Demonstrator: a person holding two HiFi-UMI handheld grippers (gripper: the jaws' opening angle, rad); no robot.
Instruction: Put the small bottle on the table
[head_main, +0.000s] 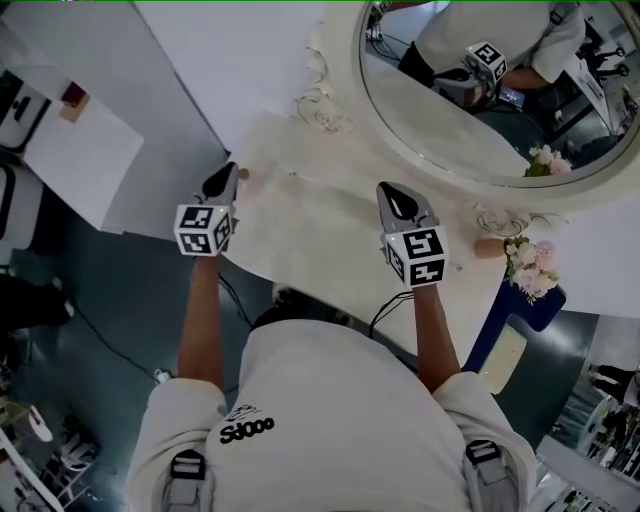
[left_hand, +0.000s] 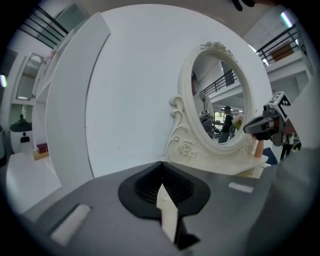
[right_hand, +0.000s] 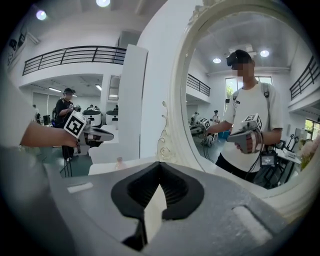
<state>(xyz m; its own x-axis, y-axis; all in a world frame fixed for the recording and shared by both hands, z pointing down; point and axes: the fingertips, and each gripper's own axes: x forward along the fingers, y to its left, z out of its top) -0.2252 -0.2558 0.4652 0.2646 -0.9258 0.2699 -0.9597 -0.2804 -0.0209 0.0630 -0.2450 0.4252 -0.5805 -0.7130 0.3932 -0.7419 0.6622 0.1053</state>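
Small bottle (head_main: 246, 181) stands on table (head_main: 320, 225) at left end, just right of left gripper (head_main: 222, 182). Left fingers pressed together, nothing between them. Right gripper (head_main: 401, 203) fingers likewise together and empty, above table middle, near side of oval mirror (head_main: 450, 140).

Step, as judged: placement done, 2 grippers off bottle.

Next: pull hands away without knocking bottle.

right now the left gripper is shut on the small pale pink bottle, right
No. The left gripper is shut, but on nothing: the left gripper view shows its jaws together and empty. The small pale pink bottle stands on the white dressing table, beside that gripper in the head view.
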